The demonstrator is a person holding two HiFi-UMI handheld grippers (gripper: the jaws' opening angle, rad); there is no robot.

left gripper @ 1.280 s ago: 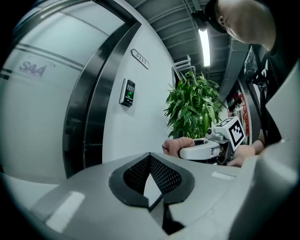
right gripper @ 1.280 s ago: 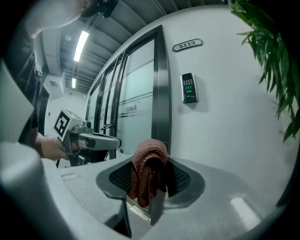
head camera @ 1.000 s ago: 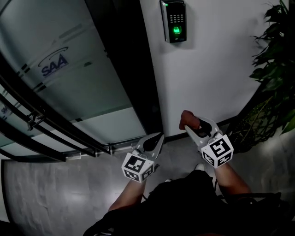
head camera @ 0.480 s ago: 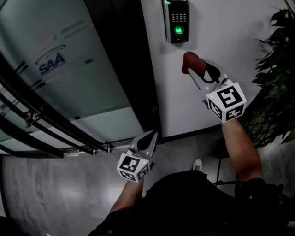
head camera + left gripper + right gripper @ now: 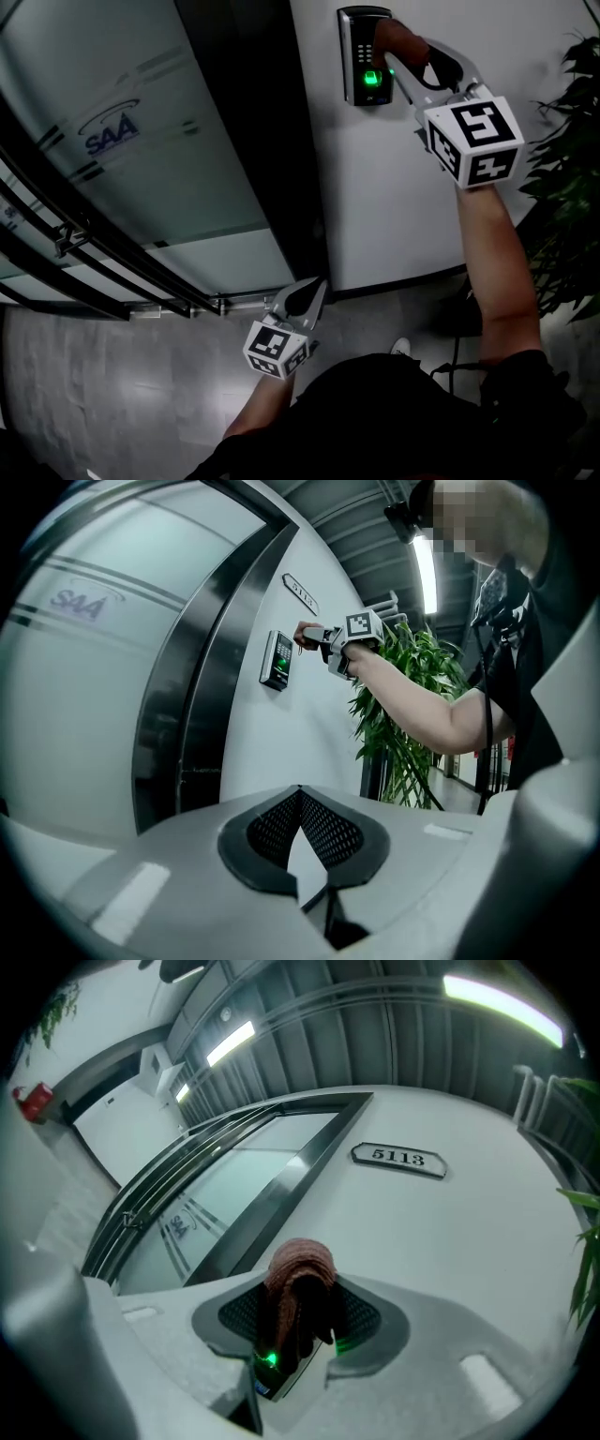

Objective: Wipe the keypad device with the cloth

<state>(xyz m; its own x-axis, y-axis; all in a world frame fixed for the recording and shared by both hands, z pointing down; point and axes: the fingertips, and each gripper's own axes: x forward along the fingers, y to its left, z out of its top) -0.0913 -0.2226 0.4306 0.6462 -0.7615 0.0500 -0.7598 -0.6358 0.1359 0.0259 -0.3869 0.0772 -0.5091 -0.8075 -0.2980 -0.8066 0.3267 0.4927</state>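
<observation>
Right gripper (image 5: pixel 398 58) pinching reddish-brown cloth (image 5: pixel 387 36) between jaws, holding it at upper right of keypad device (image 5: pixel 362 56) on white wall. Cloth appearing to touch device face, with green light glowing just below cloth. Left gripper (image 5: pixel 314 289) hanging well below device, jaws pressed together at tips, gripping nothing. Glass door (image 5: pixel 141 141) lying left of device. Leafy plant (image 5: pixel 572 178) standing to its right. Number plate (image 5: pixel 398 1158) sitting above it.
</observation>
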